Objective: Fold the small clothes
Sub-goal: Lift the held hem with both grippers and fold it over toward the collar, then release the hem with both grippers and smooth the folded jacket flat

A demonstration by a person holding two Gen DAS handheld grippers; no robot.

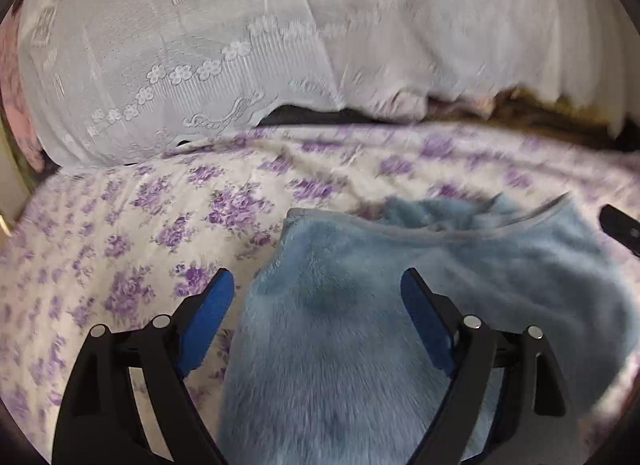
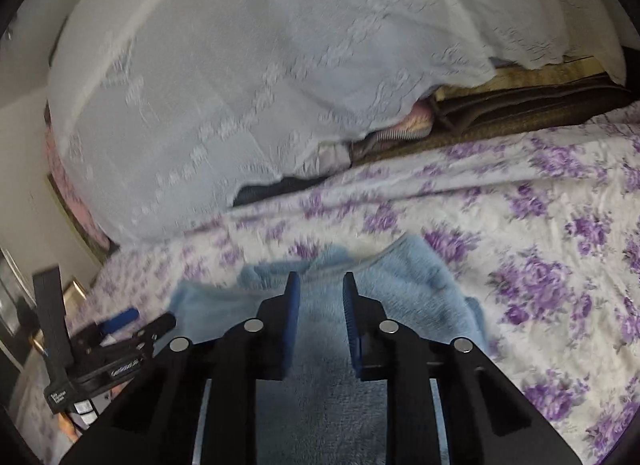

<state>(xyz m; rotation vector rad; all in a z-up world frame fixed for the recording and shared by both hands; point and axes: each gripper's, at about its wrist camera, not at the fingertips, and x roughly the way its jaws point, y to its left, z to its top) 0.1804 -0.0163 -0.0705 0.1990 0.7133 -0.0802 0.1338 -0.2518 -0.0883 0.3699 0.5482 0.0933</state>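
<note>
A fluffy light-blue garment (image 1: 360, 305) lies crumpled on the purple-flowered bedspread (image 1: 120, 245). In the left wrist view my left gripper (image 1: 316, 289) stands wide open above the garment's left part, and its blue pads (image 1: 212, 305) do not press on it. The tip of my right gripper (image 1: 620, 229) shows at the right edge. In the right wrist view my right gripper (image 2: 322, 281) hovers over the same garment (image 2: 400, 297) with its jaws a narrow gap apart. The fleece shows through that gap, and nothing is pinched. My left gripper (image 2: 120, 329) sits at the lower left.
A white lace cover (image 1: 200, 45) drapes a tall pile along the back of the bed (image 2: 240, 85). Brown folded blankets (image 2: 520, 105) lie under it at the right. The bedspread (image 2: 540, 265) stretches away to the right. A wall and furniture stand at the far left.
</note>
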